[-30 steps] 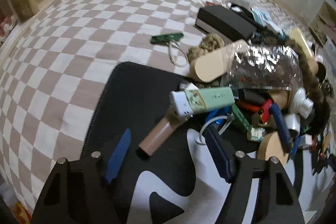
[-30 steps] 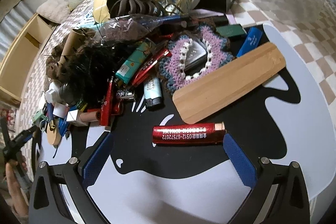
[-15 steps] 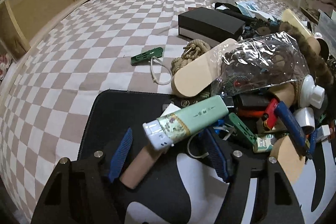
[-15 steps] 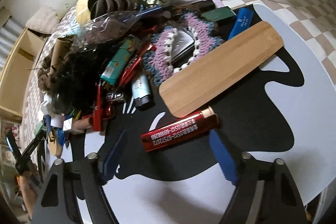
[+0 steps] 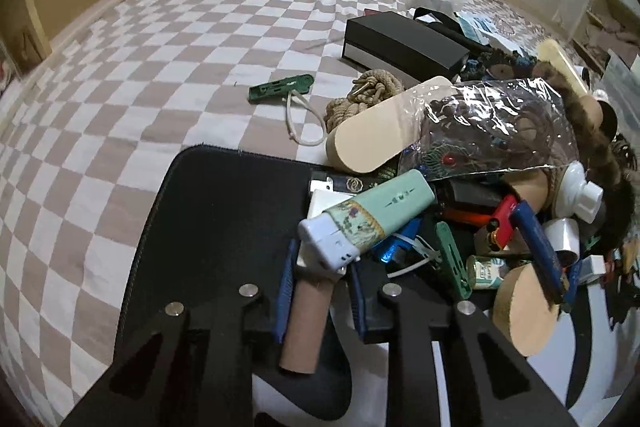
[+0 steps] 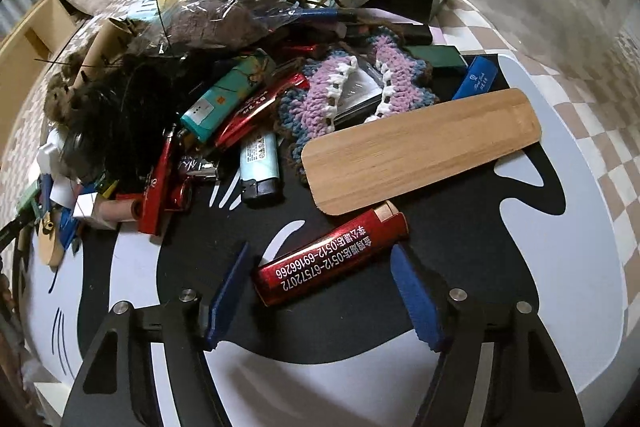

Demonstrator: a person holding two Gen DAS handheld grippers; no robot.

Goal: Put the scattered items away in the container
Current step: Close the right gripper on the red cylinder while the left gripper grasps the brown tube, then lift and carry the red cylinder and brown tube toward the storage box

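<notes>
over the last second our left gripper (image 5: pixel 320 279) has narrowed around the cardboard tube (image 5: pixel 306 323) under the mint lighter (image 5: pixel 364 223), our right gripper (image 6: pixel 320 291) still spread astride the red lighter (image 6: pixel 330 259) on the mat (image 6: pixel 460 227); no container shows.

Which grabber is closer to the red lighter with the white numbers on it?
Right. The right gripper has its open fingers on either side of the red lighter. The left gripper is across the pile, around a cardboard tube.
</notes>
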